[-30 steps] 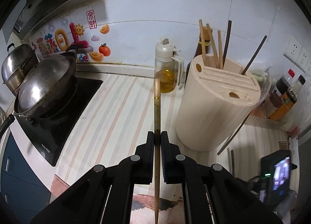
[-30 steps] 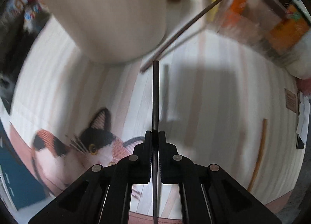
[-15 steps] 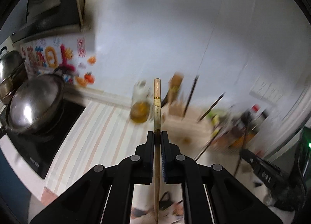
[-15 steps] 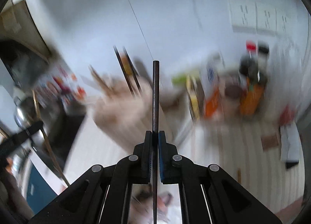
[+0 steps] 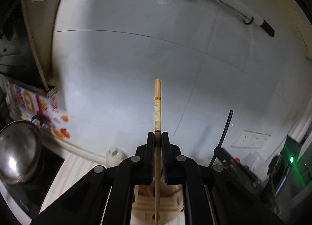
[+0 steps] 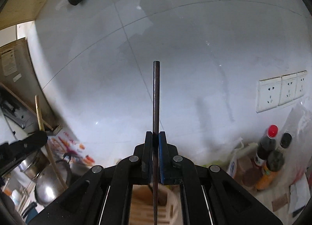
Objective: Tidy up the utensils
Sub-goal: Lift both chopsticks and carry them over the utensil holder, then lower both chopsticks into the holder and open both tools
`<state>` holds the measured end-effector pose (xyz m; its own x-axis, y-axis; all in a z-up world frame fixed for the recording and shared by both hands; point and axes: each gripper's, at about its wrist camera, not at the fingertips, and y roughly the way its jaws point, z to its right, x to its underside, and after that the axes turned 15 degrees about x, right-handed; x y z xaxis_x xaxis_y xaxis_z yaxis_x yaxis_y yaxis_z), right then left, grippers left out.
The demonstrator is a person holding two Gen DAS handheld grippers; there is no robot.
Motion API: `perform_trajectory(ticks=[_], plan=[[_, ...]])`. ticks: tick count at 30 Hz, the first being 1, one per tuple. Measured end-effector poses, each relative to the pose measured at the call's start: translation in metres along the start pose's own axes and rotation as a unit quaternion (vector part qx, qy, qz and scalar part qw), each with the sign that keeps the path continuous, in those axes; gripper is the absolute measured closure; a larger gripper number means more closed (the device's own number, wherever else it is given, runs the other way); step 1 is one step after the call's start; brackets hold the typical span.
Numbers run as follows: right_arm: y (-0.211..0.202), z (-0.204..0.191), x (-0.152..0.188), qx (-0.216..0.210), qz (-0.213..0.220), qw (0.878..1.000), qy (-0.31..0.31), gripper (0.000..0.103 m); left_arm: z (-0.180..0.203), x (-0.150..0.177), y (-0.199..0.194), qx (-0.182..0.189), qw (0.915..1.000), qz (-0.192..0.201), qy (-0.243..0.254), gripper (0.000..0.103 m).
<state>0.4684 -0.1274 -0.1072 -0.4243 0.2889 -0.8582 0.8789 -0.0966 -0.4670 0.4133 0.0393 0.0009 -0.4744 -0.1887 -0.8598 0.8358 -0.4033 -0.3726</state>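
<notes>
Wood chopstick (image 5: 157, 106); dark round chopstick (image 6: 156, 96)

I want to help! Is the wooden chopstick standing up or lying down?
Standing up: the left tool pinches the wooden chopstick upright over the utensil holder.

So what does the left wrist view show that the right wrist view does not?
Only the left wrist view shows the white-capped oil bottle and a device with a green light. Only the right wrist view shows the wall sockets and the sauce bottles. Both show closed tongs, left on a light wooden chopstick, right on a dark chopstick, plus the tiled wall, the steel wok and the wooden holder below.
</notes>
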Motion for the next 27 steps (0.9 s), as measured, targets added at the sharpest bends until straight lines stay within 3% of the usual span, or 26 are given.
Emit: perform_trajectory(ticks=[6, 13, 27], plan=[[0.033, -0.017, -0.004, 0.0, 0.012, 1.0, 0.005, 0.097, -0.01, -0.011, 0.044, 0.005, 0.9999, 0.005, 0.014, 0.099], [0.052, -0.017, 0.005, -0.004, 0.022, 1.0, 0.019, 0.097, -0.023, 0.001, 0.082, 0.013, 0.9998, -0.005, 0.012, 0.099], [0.067, -0.005, 0.019, -0.007, 0.011, 1.0, 0.003, 0.097, -0.027, 0.032, 0.109, 0.008, 0.9986, -0.048, 0.018, 0.099]])
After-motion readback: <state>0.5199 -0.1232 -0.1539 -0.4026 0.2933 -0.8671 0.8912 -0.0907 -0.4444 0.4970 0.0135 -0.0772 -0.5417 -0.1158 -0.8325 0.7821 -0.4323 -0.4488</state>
